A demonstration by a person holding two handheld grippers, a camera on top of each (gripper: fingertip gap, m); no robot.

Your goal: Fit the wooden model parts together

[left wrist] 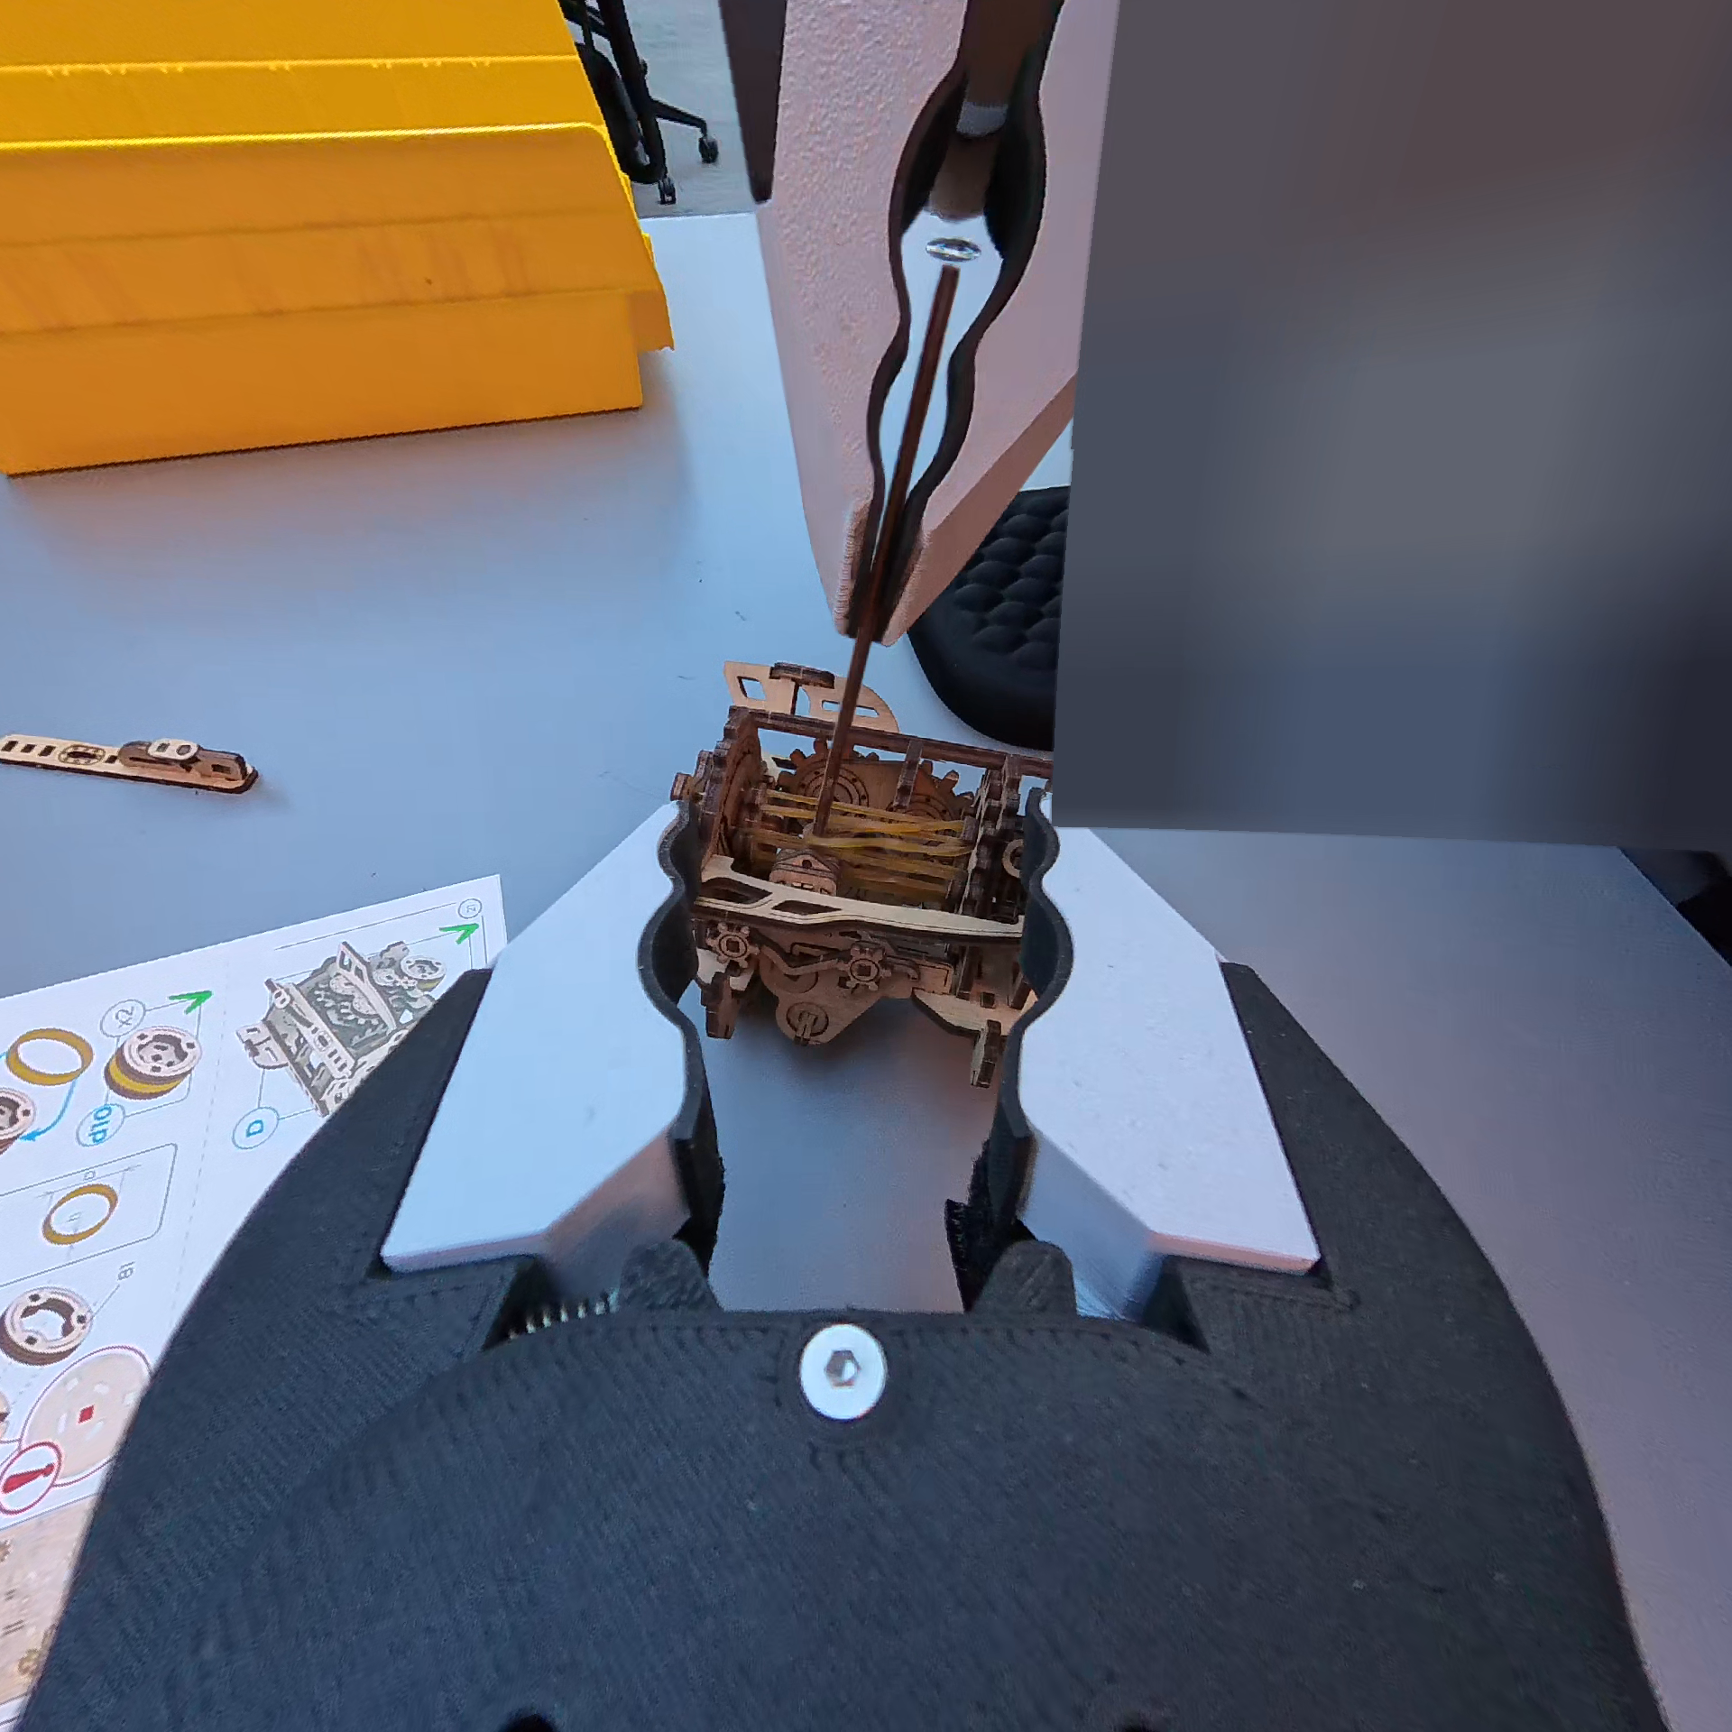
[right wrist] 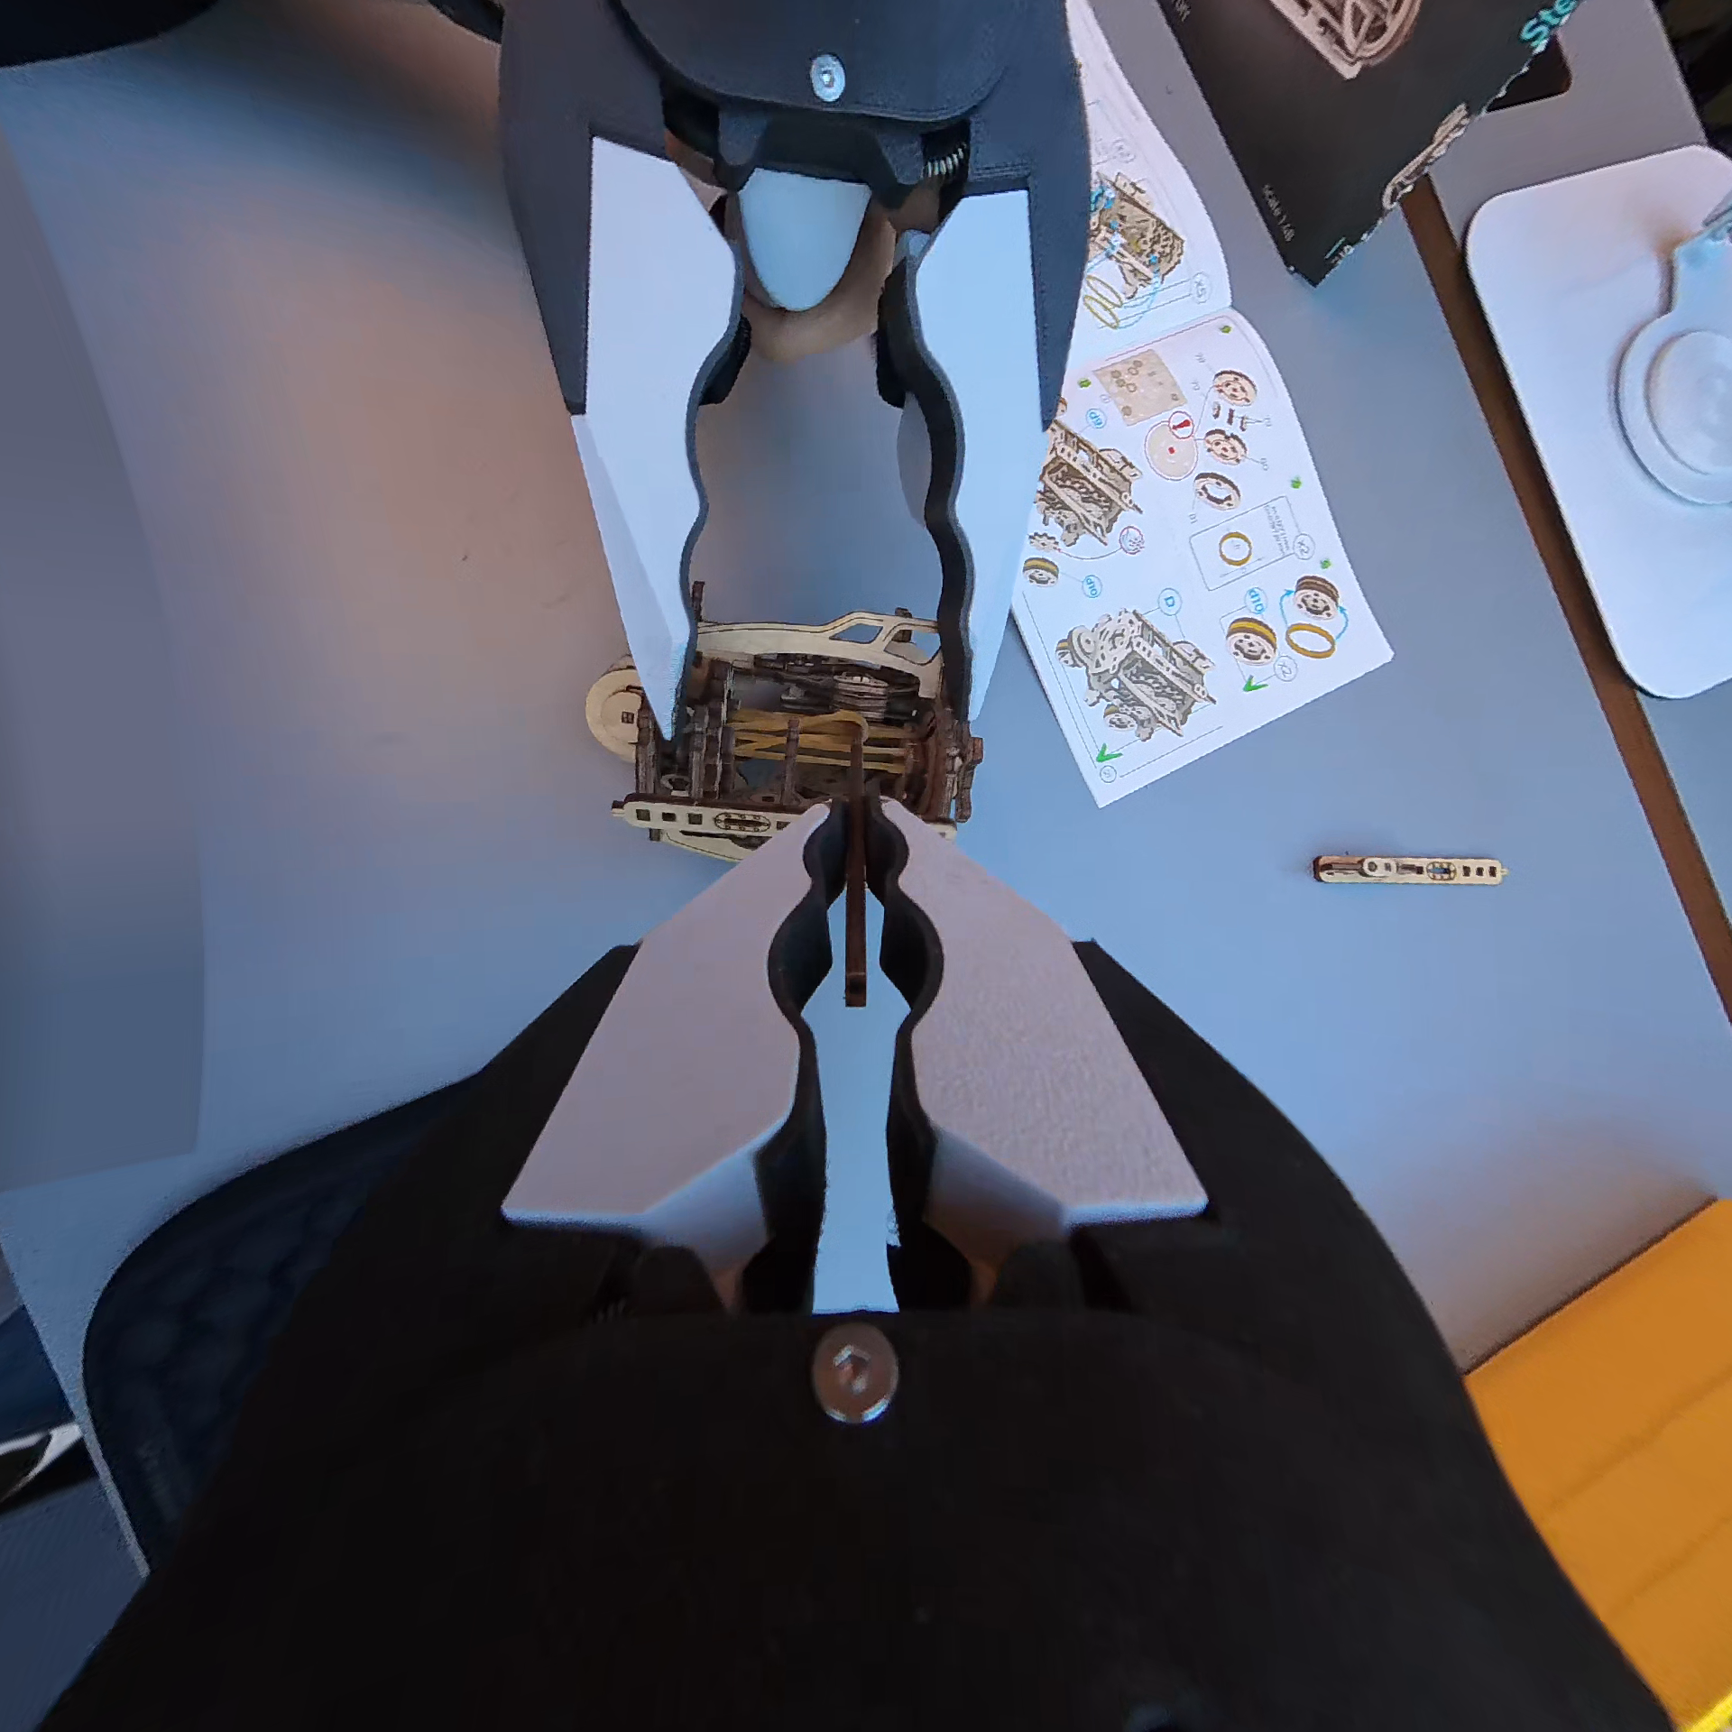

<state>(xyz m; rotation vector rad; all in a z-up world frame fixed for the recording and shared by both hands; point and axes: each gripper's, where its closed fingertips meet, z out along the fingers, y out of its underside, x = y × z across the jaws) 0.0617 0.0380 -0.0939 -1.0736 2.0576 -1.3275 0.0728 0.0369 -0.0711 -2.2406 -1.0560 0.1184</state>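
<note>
A small wooden model (left wrist: 858, 928) with gears and yellow rubber bands stands on the grey table. My left gripper (left wrist: 855, 820) is shut on it, one finger against each side. It also shows in the right wrist view (right wrist: 820, 717), reaching in from the top around the model (right wrist: 797, 740). My right gripper (right wrist: 848, 815) is shut on a thin dark wooden stick (right wrist: 855, 937). In the left wrist view the right gripper (left wrist: 867, 628) comes down from above, and the stick (left wrist: 904, 450) points steeply down with its tip among the rubber bands inside the model.
A loose flat wooden piece (left wrist: 131, 759) (right wrist: 1406, 870) lies on the table. An instruction sheet (left wrist: 187, 1078) (right wrist: 1190, 562) lies beside the model. Yellow bins (left wrist: 281, 234), a black box (right wrist: 1359, 112), a white tray (right wrist: 1612, 422) and a black honeycomb pad (left wrist: 1003, 609) stand around. Between my left fingertips and the loose flat wooden piece (left wrist: 131, 759) there is roughly 20 centimeters. It is also in sight in the right wrist view (right wrist: 1403, 864).
</note>
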